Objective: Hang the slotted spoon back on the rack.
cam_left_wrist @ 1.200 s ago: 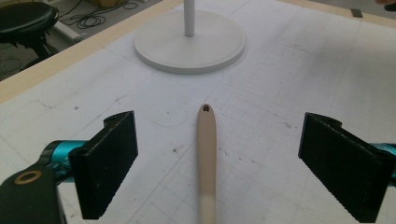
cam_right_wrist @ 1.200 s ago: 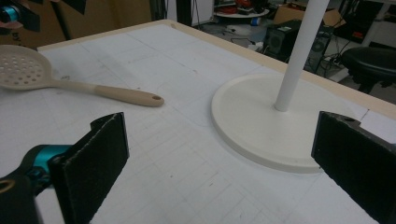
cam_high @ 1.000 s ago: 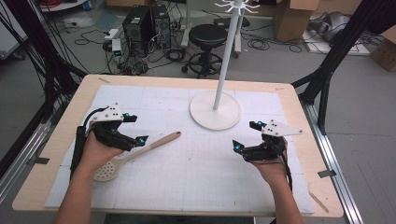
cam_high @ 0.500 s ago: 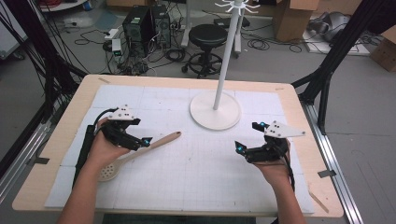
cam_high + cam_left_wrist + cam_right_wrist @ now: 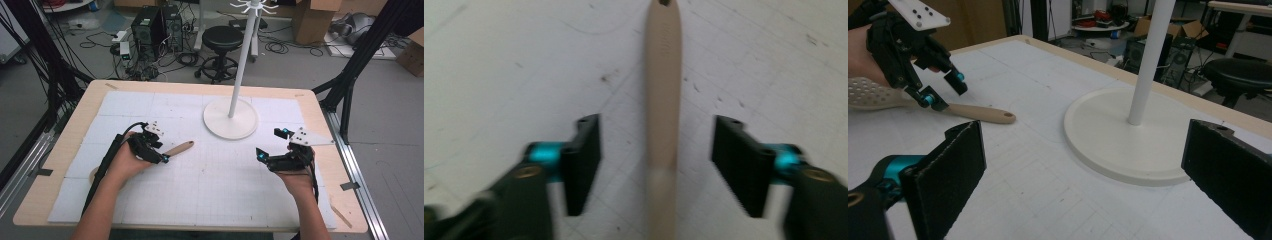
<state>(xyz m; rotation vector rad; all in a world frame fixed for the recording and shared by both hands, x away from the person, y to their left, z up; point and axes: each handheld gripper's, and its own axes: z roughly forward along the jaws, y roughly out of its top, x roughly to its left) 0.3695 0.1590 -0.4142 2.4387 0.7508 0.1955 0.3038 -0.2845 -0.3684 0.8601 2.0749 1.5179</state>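
A beige slotted spoon lies on the white mat; its handle (image 5: 180,148) points right toward the stand, and its perforated head (image 5: 870,93) lies under the person's left hand. My left gripper (image 5: 161,152) is open and low over the handle (image 5: 663,100), one jaw on each side with a gap to the wood. My right gripper (image 5: 271,145) hovers open at the table's right with nothing between its fingers (image 5: 945,175), facing the white stand's round base (image 5: 1118,135).
The white stand (image 5: 231,119) has a tall pole (image 5: 243,55) with hooks at its top, and it stands at the middle back of the mat. The wooden table's edge (image 5: 345,165) runs close to the right hand. Beyond the table are a stool, computers and cables.
My left gripper has slid right along the spoon and come down so its jaws straddle the handle. The right gripper has barely shifted.
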